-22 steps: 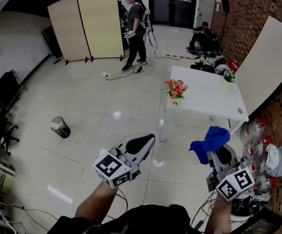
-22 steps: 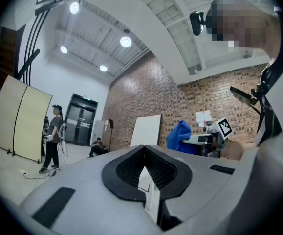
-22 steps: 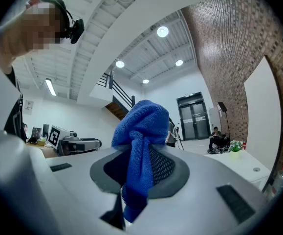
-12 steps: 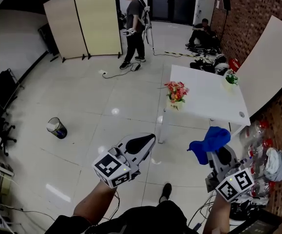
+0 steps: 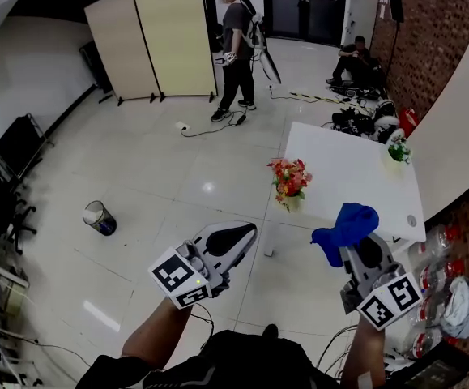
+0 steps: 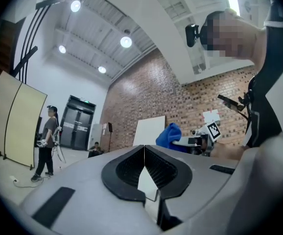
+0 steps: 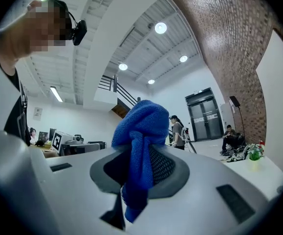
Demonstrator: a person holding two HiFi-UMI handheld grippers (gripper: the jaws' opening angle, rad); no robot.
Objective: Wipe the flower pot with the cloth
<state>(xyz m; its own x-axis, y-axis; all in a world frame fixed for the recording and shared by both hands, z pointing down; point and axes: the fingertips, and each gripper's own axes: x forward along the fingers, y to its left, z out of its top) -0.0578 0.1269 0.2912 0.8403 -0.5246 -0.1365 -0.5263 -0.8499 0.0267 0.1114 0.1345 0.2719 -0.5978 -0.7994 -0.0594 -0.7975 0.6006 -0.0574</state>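
The flower pot [image 5: 291, 202] with red and orange flowers stands at the near left corner of a white table [image 5: 356, 177]. A blue cloth [image 5: 345, 231] is bunched between the jaws of my right gripper [image 5: 354, 248], held in the air short of the table. In the right gripper view the cloth [image 7: 140, 141] hangs over the pads of that gripper [image 7: 142, 169]. My left gripper [image 5: 236, 238] floats to the left, shut and empty; in its own view the left gripper's [image 6: 144, 166] pads meet, and the blue cloth [image 6: 168, 135] shows beyond them.
A small green plant [image 5: 398, 150] sits at the table's far right corner. A white board [image 5: 461, 128] leans on the brick wall. Bottles and clutter [image 5: 453, 298] lie at the right. A bin [image 5: 99, 217], folding screens [image 5: 157, 39], a standing person [image 5: 238, 51] and a seated person [image 5: 356, 55] are farther off.
The table and flower pot have slid down in the head view, closer to both grippers. The grippers keep their pose, the cloth still held.
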